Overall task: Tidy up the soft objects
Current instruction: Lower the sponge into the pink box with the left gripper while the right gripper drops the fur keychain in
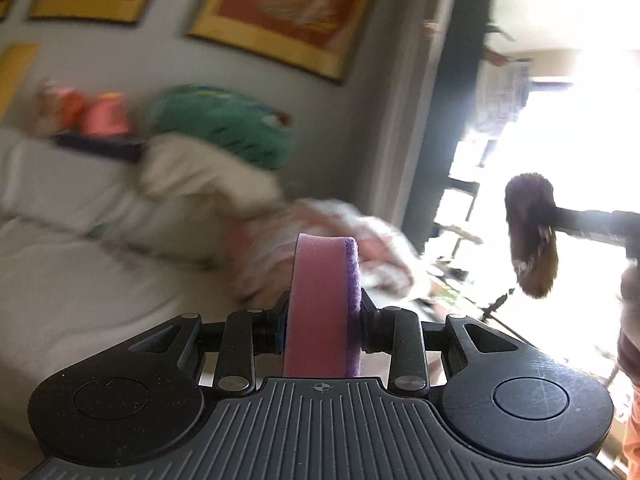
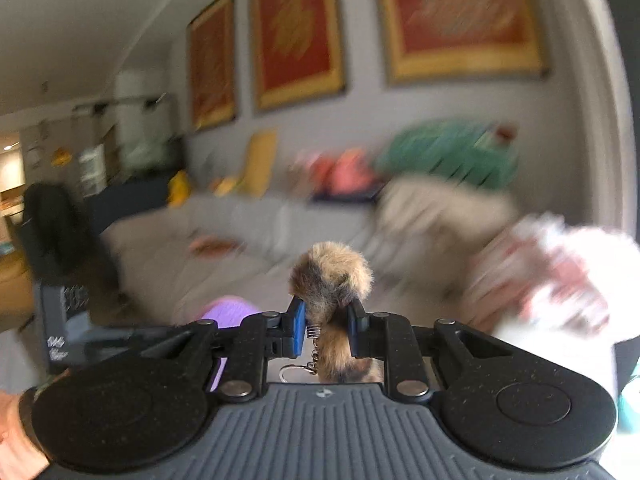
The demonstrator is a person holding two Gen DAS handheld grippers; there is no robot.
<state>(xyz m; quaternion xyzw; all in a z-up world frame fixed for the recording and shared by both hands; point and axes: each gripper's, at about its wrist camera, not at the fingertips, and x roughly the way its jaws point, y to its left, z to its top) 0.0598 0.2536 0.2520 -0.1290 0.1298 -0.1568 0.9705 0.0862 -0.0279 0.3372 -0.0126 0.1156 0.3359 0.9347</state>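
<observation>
Pink foam, backed with a purple scouring layer, forms the sponge (image 1: 322, 312) clamped edge-on in the left gripper (image 1: 322, 322), carried above a pale grey sofa (image 1: 60, 280) where a green plush (image 1: 224, 124) and rumpled cloths lie blurred. In the right wrist view, the right gripper (image 2: 326, 330) pinches a brown, long-pile furry keychain (image 2: 330, 280), its spring and metal ring dangling. Both items appear mid-carry, neither yet placed.

Grey wall (image 2: 360, 120) carrying red pictures in gold frames (image 2: 298, 36). Pale grey sofa (image 2: 224, 232) running along beneath it, blurred cushions lying piled at its end, a green one (image 2: 452, 152) sitting on top. Window (image 1: 568, 128) glaring white, washing out detail. Dim kitchen-like area (image 2: 24, 168) showing far back.
</observation>
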